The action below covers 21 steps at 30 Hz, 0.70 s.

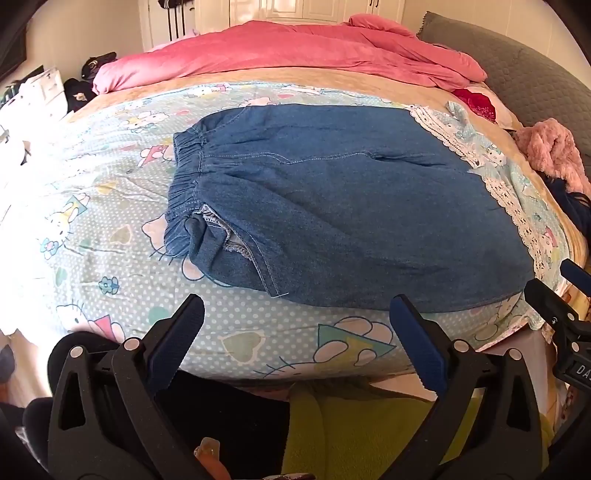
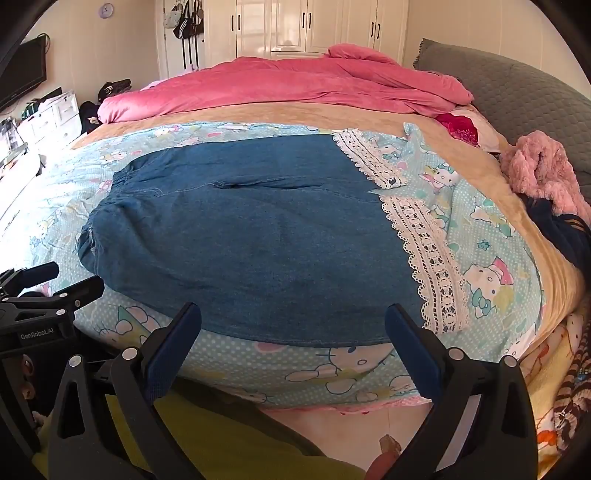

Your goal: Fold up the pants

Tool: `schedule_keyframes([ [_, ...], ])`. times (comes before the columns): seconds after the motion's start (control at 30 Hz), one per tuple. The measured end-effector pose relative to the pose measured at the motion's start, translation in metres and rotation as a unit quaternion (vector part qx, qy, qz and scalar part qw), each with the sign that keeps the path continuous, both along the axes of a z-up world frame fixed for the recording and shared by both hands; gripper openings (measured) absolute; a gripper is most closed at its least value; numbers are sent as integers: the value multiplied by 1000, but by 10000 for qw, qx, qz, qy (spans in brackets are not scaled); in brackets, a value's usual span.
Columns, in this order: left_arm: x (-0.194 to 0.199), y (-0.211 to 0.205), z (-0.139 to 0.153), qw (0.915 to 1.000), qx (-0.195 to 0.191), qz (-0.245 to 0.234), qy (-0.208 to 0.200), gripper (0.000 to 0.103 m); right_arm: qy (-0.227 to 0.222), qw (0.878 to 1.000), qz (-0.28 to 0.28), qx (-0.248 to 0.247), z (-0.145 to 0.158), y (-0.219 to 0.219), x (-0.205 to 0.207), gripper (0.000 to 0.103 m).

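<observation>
Blue denim pants lie flat on a light-blue cartoon-print sheet on the bed, elastic waistband to the left, white lace-trimmed cuffs to the right. They also show in the right wrist view, with the lace cuffs at right. My left gripper is open and empty, hovering just in front of the pants' near edge. My right gripper is open and empty at the near edge. The right gripper shows at the left view's right edge; the left gripper shows in the right view.
A pink duvet is bunched at the far side of the bed. A grey headboard cushion and a pink fluffy garment lie at right. White drawers stand at left. Wardrobes line the back wall.
</observation>
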State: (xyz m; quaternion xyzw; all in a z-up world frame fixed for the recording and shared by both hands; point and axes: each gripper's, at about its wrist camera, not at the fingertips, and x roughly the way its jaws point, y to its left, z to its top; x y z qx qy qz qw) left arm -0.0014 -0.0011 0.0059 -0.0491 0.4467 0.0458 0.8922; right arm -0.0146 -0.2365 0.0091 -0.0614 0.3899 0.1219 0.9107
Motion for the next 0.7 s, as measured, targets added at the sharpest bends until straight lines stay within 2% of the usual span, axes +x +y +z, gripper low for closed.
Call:
schedule_keyframes([
  [0.7,-3,-1,3,10000,23,33,-62,94,-4,10000,19,-8,0,-1,-1,99],
])
